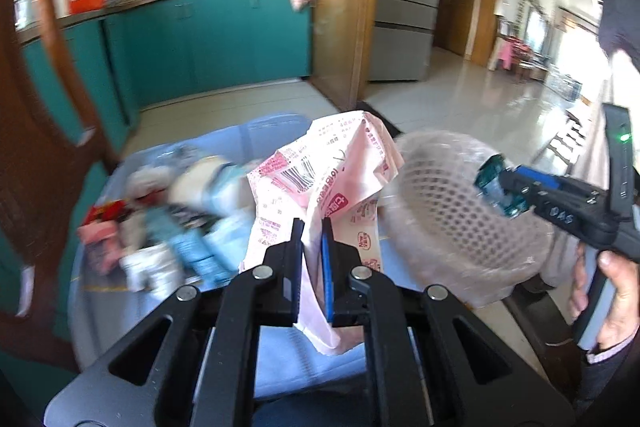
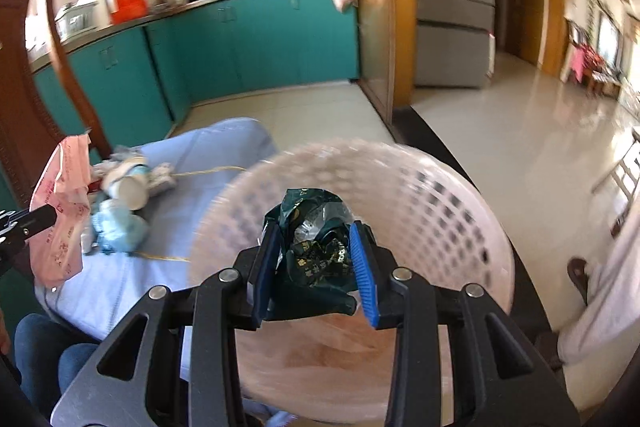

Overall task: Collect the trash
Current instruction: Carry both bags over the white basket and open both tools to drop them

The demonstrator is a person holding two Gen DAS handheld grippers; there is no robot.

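Note:
My left gripper is shut on a pink and white printed wrapper, held up above the blue-covered table. The wrapper also shows at the left of the right wrist view. My right gripper is shut on a crumpled dark green foil wrapper over the mouth of a white perforated trash basket. In the left wrist view the right gripper holds the green wrapper over the basket. A pile of blurred trash lies on the table.
A paper cup and light blue packets lie on the table. A wooden chair stands at the left. Teal kitchen cabinets, a fridge and glossy tiled floor lie beyond.

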